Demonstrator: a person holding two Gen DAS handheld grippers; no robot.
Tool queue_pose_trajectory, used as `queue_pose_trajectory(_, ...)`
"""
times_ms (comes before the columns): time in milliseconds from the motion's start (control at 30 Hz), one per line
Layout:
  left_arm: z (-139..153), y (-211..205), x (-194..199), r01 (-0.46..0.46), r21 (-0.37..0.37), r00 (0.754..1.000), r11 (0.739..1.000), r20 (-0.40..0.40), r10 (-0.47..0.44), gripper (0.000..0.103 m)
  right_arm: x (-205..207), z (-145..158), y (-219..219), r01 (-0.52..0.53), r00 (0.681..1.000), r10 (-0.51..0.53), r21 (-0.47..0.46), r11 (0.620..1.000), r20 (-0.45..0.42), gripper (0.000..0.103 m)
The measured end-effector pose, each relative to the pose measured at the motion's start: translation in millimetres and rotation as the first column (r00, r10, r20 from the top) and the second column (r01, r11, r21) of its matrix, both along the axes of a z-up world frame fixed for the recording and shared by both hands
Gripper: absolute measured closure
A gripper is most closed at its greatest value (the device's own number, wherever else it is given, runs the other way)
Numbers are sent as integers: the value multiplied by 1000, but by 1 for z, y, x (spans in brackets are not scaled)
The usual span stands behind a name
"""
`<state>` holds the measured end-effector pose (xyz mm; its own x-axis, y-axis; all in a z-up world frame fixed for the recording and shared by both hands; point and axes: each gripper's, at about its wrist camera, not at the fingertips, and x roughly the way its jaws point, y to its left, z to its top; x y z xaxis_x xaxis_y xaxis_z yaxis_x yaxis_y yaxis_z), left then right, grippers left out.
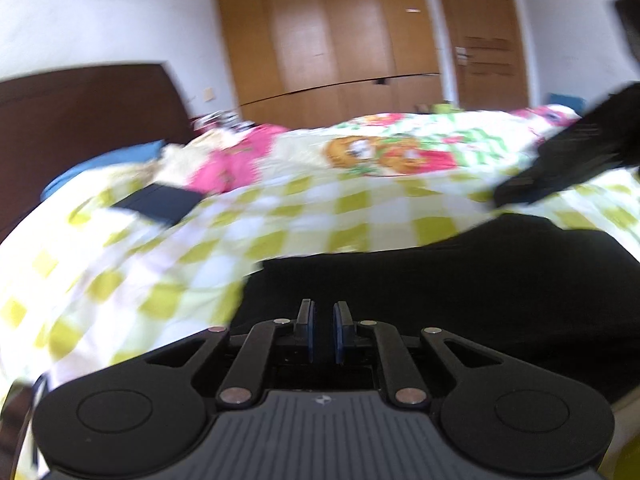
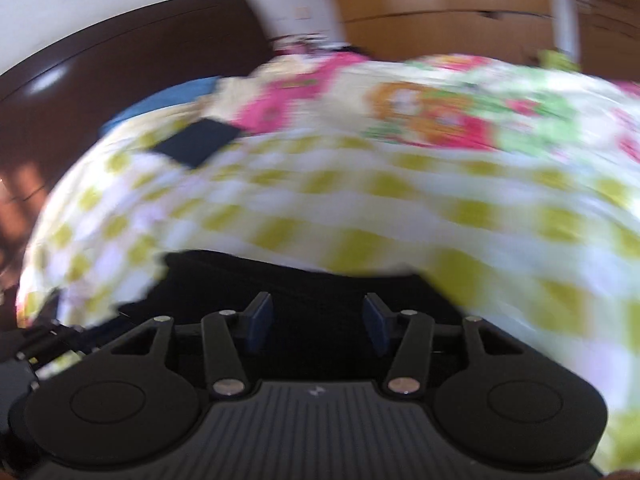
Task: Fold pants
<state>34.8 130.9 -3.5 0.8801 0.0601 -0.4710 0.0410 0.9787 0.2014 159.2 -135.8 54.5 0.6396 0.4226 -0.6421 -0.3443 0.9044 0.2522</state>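
Observation:
The black pants (image 1: 440, 280) lie on the green-and-white checked bedspread (image 1: 300, 216), just ahead of my left gripper (image 1: 324, 312). Its blue pads stand almost together with only a thin dark slit between them, and I cannot see cloth in it. In the right wrist view my right gripper (image 2: 318, 312) hovers over the near part of the pants (image 2: 312, 284). Its pads are wide apart with nothing clamped between them. The right gripper's black body (image 1: 568, 152) shows blurred at the right edge of the left wrist view, above the pants' far side.
A folded dark blue garment (image 1: 160, 202) (image 2: 200, 142) lies at the far left of the bed, near pink and floral bedding (image 1: 232, 160). A dark wooden headboard (image 1: 80, 112) stands at the left. Wooden wardrobe doors (image 1: 332, 40) are behind the bed. Both views are motion-blurred.

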Motion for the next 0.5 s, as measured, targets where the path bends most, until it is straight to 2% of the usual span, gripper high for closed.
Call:
queue_pose_trajectory(67, -12, -16, 10, 48, 31, 998, 998, -50, -46, 75, -12, -12, -57, 137, 988, -134, 34, 990, -81, 49)
queue_pose_trajectory(167, -40, -31, 22, 82, 101, 985, 992, -158, -66, 74, -22, -44, -119, 299, 934, -255, 155, 942, -250, 49)
queue_pose_trajectory(267, -39, -41, 18, 100, 169, 985, 981, -158, -73, 74, -22, -73, -140, 324, 914, -210, 311, 894, -347, 49)
queue_pose_trajectory(333, -30, -46, 19, 92, 168, 986, 981, -150, -67, 74, -16, -90, -137, 287, 915, -129, 391, 874, -382, 48)
queue_pose_trajectory(433, -19, -52, 21, 96, 146, 988, 985, -138, -76, 74, -7, -100, -136, 241, 926, -67, 448, 861, -371, 44)
queue_pose_trajectory(500, -18, -61, 23, 113, 167, 986, 979, -138, -91, 73, -6, -100, -142, 238, 922, -35, 493, 837, -386, 44)
